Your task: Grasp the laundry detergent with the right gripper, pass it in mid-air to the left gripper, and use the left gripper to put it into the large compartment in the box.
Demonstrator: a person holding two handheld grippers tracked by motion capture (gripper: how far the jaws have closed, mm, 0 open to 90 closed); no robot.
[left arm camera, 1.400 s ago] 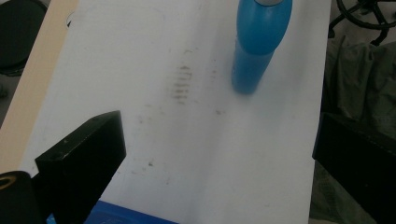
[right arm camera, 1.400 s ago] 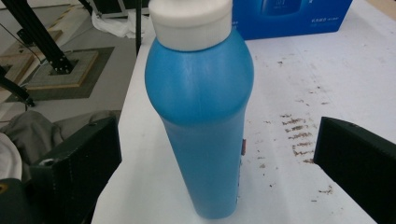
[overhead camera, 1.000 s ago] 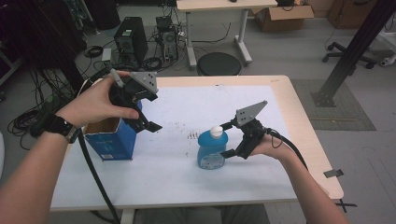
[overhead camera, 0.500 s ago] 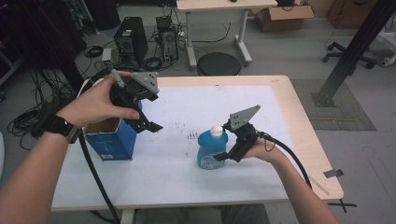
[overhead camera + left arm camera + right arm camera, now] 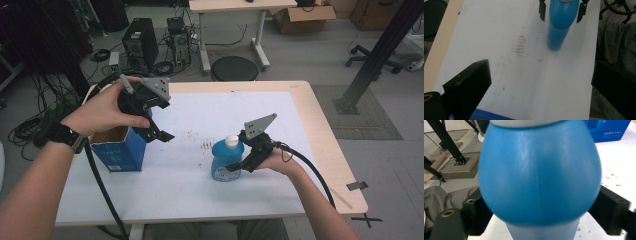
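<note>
**Blue bottle between the right gripper's jaws**

The blue bottle [image 5: 227,162] with its white cap stands upright on the white table top [image 5: 200,185], toward the person's right and near the front edge. The right gripper [image 5: 239,166] comes at it from the right side, held low and roughly level — its two black jaws reach around the bottle's rounded body, one on each side. These jaws have just been closing, with the bottle between them. In the right gripper view the bottle [image 5: 539,175] bulges across the frame and both jaws sit right at its flanks; they look to be touching the plastic, though whether they press firmly cannot be told. In the left gripper view the same bottle [image 5: 561,22] stands across the table, with the right gripper's jaw tips flanking its upper body.

The left gripper [image 5: 161,131] hangs well apart from the bottle, above the table to the person's left, tilted down toward the surface. Its jaws stand spread with nothing between them — bare table top shows in the gap. Just under the left hand [image 5: 102,110] stands an open blue cardboard box [image 5: 117,150], near the table's left edge.
</note>
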